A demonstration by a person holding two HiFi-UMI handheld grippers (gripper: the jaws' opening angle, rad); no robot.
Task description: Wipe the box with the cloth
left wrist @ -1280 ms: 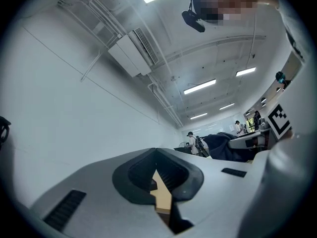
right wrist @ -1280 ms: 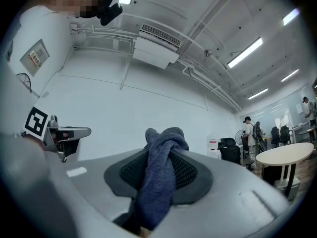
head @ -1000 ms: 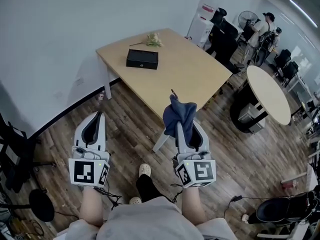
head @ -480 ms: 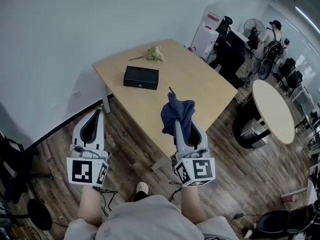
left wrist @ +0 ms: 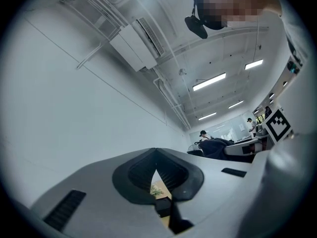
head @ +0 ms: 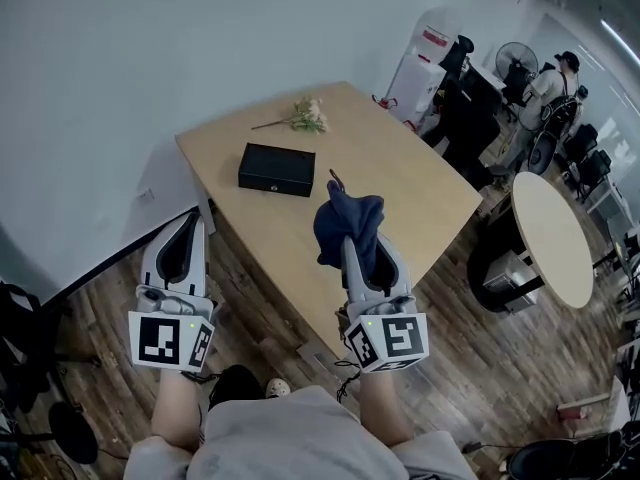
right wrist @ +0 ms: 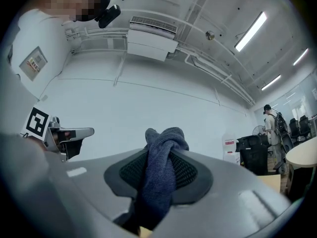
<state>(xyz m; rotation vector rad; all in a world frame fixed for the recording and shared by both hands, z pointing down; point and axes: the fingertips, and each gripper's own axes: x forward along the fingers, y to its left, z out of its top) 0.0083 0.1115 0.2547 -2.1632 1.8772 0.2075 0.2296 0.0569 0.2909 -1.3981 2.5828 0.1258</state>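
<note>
Presently, item one: dark blue terry cloth, soft and limp, pinched fast in my right gripper, with its bunch sticking out past the tips. I judge that bulge the wiping face. Item two: small black rectangular box on the light wooden table, well apart from both grippers. It looks rigid, probably light, and likely to skid on the smooth top. Item three: left gripper, jaws pressed together on nothing. I'd brace the box's side wall with it.
</note>
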